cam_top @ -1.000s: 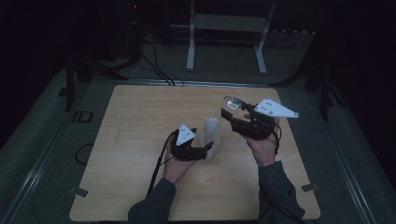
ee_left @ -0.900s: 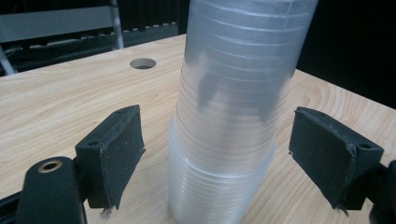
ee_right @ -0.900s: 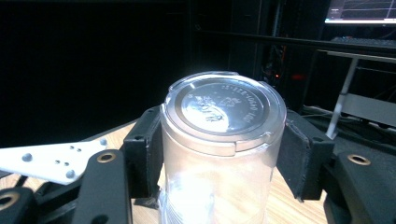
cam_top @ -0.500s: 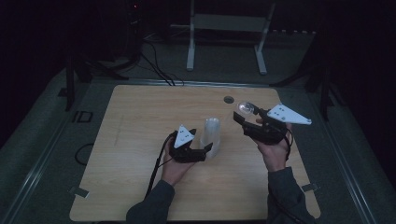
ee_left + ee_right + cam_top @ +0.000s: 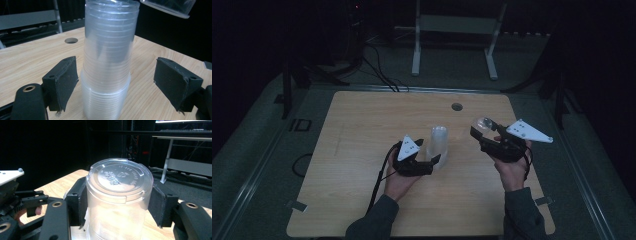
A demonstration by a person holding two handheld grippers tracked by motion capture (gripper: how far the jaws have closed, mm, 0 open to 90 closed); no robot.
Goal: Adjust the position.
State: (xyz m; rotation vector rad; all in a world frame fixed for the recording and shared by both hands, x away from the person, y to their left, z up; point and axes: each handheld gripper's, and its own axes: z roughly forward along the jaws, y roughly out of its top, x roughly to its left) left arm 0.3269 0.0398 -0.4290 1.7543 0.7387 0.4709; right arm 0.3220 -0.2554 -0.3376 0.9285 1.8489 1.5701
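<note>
The stack of clear cups (image 5: 438, 145) stands upside down near the middle of the tabletop (image 5: 362, 130), tall and thin. The left gripper (image 5: 434, 161) is around its low part with its jaws apart. In the left gripper view 1 black pad (image 5: 62, 82) looks to be just touching the stack (image 5: 107, 62), and the other pad (image 5: 176, 82) stands well off it. These jaws have just been closing in, with the stack between them, but they do not squeeze it yet.

The right gripper (image 5: 484, 127) is clenched on 1 cup (image 5: 118, 197), held up in the air to the right of the stack. Both pads press on its sides, and its round bottom faces up.

What could go wrong? The stack is tall and light. If only 1 pad pushes it, it could tip or slide away. If the left gripper squeezes too hard, the thin plastic could bend and the cups could jam together. The single cup is smooth and slippery, so it could slip out of the right gripper. If that cup swings near the stack, it could knock the stack over.

The cups are thin, see-through plastic, a bit cloudy. Each is round and gets narrower toward its bottom. Many rims make rings up the stack. The single cup has raised letters on its flat round bottom. The pads are black and dull, maybe rubbery. The tabletop is pale wood with a smooth face and 1 small round hole (image 5: 456, 106) near the far edge.
</note>
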